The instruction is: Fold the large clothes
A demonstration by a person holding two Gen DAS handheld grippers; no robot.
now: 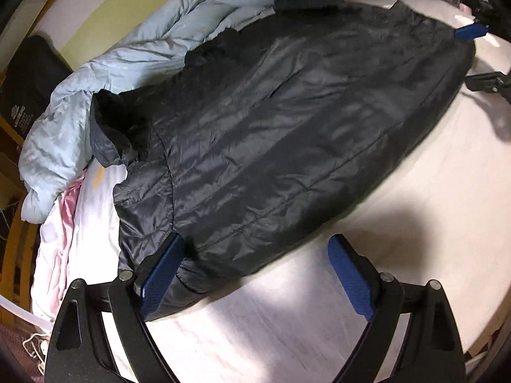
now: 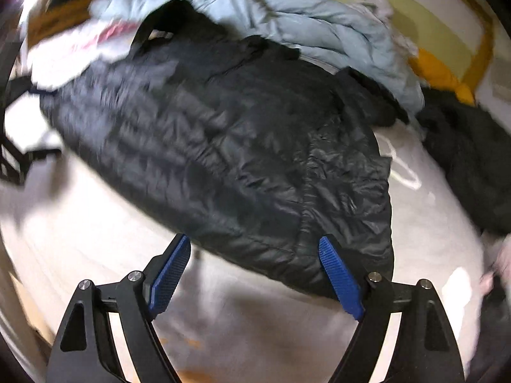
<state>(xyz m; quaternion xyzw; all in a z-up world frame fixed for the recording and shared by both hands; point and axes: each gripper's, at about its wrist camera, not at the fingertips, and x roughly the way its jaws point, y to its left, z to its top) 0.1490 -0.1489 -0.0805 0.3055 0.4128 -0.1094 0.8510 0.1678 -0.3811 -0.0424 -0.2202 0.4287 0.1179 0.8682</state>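
Fingers [image 1: 163, 271], left gripper [image 1: 257, 274]: blue-padded, spread wide, gripping nothing; one pad lying against the near corner of the jacket [image 1: 287, 134], the other over bare sheet. Fingers [image 2: 340, 276], right gripper [image 2: 255, 274]: likewise spread wide and empty, straddling the jacket's near hem, no pad pressing cloth. Wide stance at both ends judged as readiness to take a fresh hold on the near edge.

Jacket: dark, quilted, shiny; spread flat and lengthways on the white bed sheet [image 1: 367, 255], collar end toward the left gripper, hem end toward the right. Laid flat presumably to give straight edges for a fold. Sleeves not clearly traceable; dark lumps along the far edge may be tucked sleeves, cannot tell.

Pale blue quilt [image 1: 111, 73]: bunched just beyond the jacket's far edge, touching it; likely pushed aside to clear room.

Pink cloth [image 1: 68, 217]: beside the jacket's collar end, partly under the quilt.

Second dark garment [image 2: 472, 166]: heaped near the jacket's hem end, apart from it, probably awaiting its turn.

Yellow cloth [image 2: 440, 76]: beyond the quilt, well apart from the jacket.

Right-wrist view blurred; fine detail unreliable.
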